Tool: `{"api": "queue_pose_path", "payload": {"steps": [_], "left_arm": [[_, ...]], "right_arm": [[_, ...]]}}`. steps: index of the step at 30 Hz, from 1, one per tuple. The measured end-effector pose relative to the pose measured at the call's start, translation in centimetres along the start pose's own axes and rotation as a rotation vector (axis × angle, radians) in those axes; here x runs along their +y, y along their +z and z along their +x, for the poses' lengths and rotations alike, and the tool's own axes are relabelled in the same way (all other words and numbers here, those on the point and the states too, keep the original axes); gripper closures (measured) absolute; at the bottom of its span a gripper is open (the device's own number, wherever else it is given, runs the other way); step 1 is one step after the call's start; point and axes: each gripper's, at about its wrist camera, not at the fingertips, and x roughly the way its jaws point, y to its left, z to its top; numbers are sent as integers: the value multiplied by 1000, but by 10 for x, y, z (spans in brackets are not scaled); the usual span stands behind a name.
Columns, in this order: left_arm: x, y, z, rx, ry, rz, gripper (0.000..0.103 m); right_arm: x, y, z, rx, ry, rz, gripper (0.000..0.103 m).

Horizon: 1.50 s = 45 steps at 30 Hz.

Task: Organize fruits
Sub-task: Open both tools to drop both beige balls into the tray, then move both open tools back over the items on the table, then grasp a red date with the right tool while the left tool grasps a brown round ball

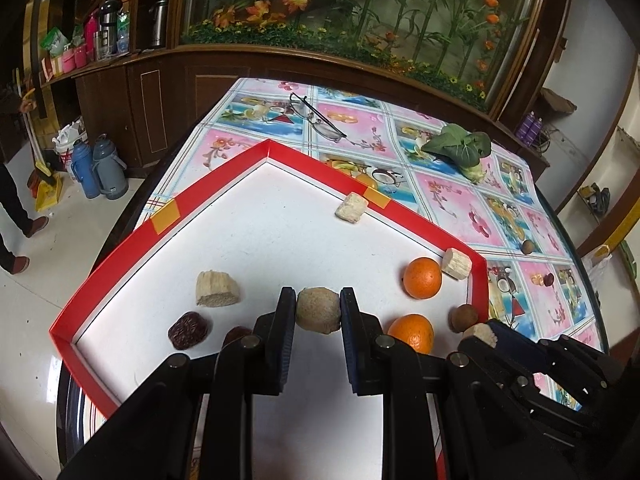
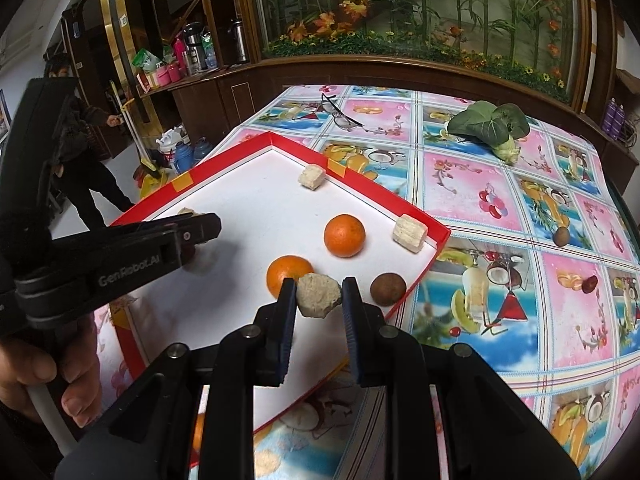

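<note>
A red-rimmed white tray [image 1: 224, 168] lies on the flowered table. My left gripper [image 1: 318, 304] is shut on a round beige puffed cake [image 1: 318, 312] over the tray's near part. My right gripper [image 2: 319, 294] is shut on a broken beige cake piece [image 2: 318, 295] over the tray's right corner; it also shows in the left wrist view [image 1: 480, 332]. In the tray lie two oranges [image 1: 422, 278] [image 1: 412, 332], a brown longan [image 1: 464, 317], red dates [image 1: 188, 330], and several beige cake pieces [image 1: 218, 289] [image 1: 352, 208] [image 1: 457, 263].
On the table beyond the tray lie eyeglasses [image 1: 318, 116], a leafy green vegetable [image 1: 460, 148], a loose longan [image 1: 528, 246] and a dark date [image 1: 549, 279]. A wooden cabinet stands behind. A person [image 2: 80, 148] stands on the floor at left, near thermos flasks [image 1: 100, 172].
</note>
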Motion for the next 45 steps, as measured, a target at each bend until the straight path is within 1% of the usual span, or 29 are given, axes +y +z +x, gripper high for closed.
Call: {"api": "queue_pose_path", "payload": {"steps": [3, 7, 8, 9, 10, 11, 12, 13, 14, 17, 21, 24, 30, 33, 34, 36, 37, 41, 45], "left_arm": [[2, 1, 6, 22, -17, -11, 82], [5, -1, 11, 47, -67, -33, 81], [5, -1, 13, 56, -75, -36, 79], [5, -1, 13, 57, -74, -39, 70], [6, -2, 12, 56, -73, -47, 60], [7, -1, 11, 51, -77, -53, 58], [7, -1, 9, 44, -85, -59, 54], [7, -1, 8, 44, -88, -60, 52], [6, -1, 7, 43, -88, -61, 47], [3, -1, 2, 35, -96, -55, 45], [-2, -2, -6, 31, -109, -51, 40], [-10, -1, -13, 15, -127, -37, 39], [-37, -6, -23, 12, -169, 7, 38], [-53, -11, -27, 14, -188, 29, 28], [-58, -12, -27, 17, -196, 37, 27], [-73, -17, -27, 31, -213, 71, 26], [-81, -19, -27, 38, -220, 90, 26], [-117, -29, -18, 79, -250, 169, 25], [-148, -35, -1, 122, -240, 223, 25]], "right_arm": [[-2, 1, 7, 13, 3, 7, 78], [-1, -1, 14, 35, 12, 6, 78], [-1, -1, 15, 38, 11, 6, 78], [0, -2, 15, 40, 12, 3, 76], [-1, -2, 15, 39, 12, 2, 73], [-1, -3, 14, 37, 8, 4, 60], [-2, -3, 13, 34, 10, 7, 49], [-2, -3, 11, 29, 14, 10, 48], [-3, -3, 9, 24, 12, 12, 48], [-8, -2, -1, -1, -5, 24, 36], [-16, -2, -14, -23, -24, 40, 35], [-26, -6, -27, -42, -41, 59, 32], [-55, -21, -57, -66, -94, 101, 30], [-73, -32, -74, -76, -126, 126, 30], [-81, -37, -82, -82, -142, 136, 29], [-96, -47, -94, -84, -173, 157, 24], [-104, -52, -99, -84, -191, 168, 23], [-143, -74, -112, -64, -263, 233, 22], [-185, -97, -118, -34, -328, 309, 22]]}}
